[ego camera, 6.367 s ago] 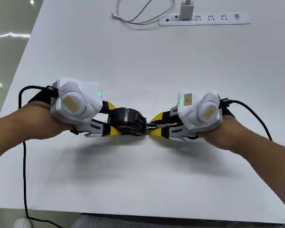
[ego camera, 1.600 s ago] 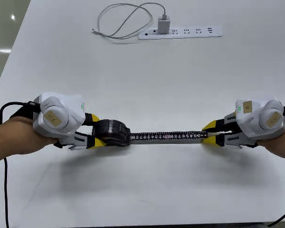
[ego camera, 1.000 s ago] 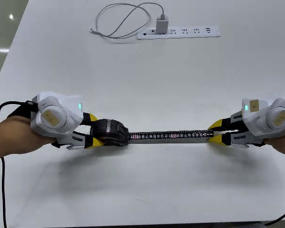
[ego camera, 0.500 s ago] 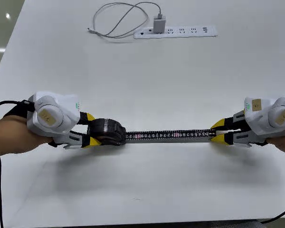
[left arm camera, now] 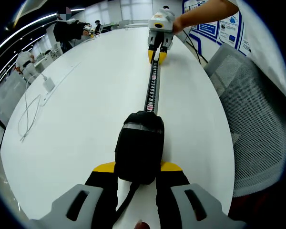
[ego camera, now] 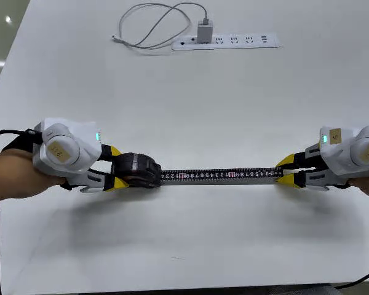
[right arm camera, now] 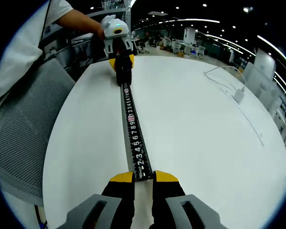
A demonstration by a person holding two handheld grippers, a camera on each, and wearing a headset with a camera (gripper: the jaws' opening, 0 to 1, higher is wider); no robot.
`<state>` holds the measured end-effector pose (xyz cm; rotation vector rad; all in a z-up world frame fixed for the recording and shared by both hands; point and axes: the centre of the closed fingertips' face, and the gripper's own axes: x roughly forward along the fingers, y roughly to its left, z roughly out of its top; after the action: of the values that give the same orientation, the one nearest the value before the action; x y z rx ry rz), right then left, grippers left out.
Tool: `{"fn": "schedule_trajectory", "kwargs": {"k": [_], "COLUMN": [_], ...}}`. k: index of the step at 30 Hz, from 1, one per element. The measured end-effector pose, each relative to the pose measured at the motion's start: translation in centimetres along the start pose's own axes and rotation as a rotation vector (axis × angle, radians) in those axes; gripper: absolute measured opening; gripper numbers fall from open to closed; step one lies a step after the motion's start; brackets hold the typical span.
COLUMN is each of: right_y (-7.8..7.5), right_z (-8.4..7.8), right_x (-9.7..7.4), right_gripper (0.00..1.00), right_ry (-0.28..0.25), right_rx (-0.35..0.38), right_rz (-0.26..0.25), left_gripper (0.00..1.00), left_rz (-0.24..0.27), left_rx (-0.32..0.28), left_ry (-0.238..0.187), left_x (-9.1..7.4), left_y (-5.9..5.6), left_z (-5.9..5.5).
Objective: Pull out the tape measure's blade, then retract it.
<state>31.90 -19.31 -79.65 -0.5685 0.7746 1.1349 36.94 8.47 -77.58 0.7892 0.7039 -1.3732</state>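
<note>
My left gripper point(ego camera: 124, 174) point(left arm camera: 138, 167) is shut on the black tape measure case point(ego camera: 138, 170) point(left arm camera: 139, 145), held just above the white table point(ego camera: 190, 98). The numbered blade point(ego camera: 218, 175) point(left arm camera: 152, 81) point(right arm camera: 132, 138) stretches straight out to the right. Its free end is pinched by my right gripper point(ego camera: 286, 171) point(right arm camera: 143, 177), whose yellow-tipped jaws are closed on it. In the left gripper view the right gripper point(left arm camera: 158, 55) sits at the far end of the blade. In the right gripper view the left gripper point(right arm camera: 120, 61) holds the case at the far end.
A white power strip point(ego camera: 224, 40) with a plugged-in charger point(ego camera: 204, 30) and a looped cable point(ego camera: 150, 27) lies at the table's far side. A grey mesh chair point(left arm camera: 250, 109) point(right arm camera: 24, 129) stands at the table's near edge. Black cords trail from both grippers.
The two grippers have drawn further apart, the left going left and the right going right. More of the blade is out of the case than a second ago.
</note>
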Motion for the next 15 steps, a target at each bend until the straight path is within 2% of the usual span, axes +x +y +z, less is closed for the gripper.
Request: {"fn": "schedule_trajectory", "kwargs": {"k": [15], "right_y": [-0.05], "right_z": [-0.22], "right_x": [0.45], "right_gripper": [0.1], "right_ry": [0.049], "right_rx": [-0.035], "right_rz": [0.018], "left_gripper": [0.26], "left_rz": [0.009], "left_rx": [0.006], "left_ry": [0.001], "left_x": [0.05], "left_y": [0.12], "left_z": [0.05]}}
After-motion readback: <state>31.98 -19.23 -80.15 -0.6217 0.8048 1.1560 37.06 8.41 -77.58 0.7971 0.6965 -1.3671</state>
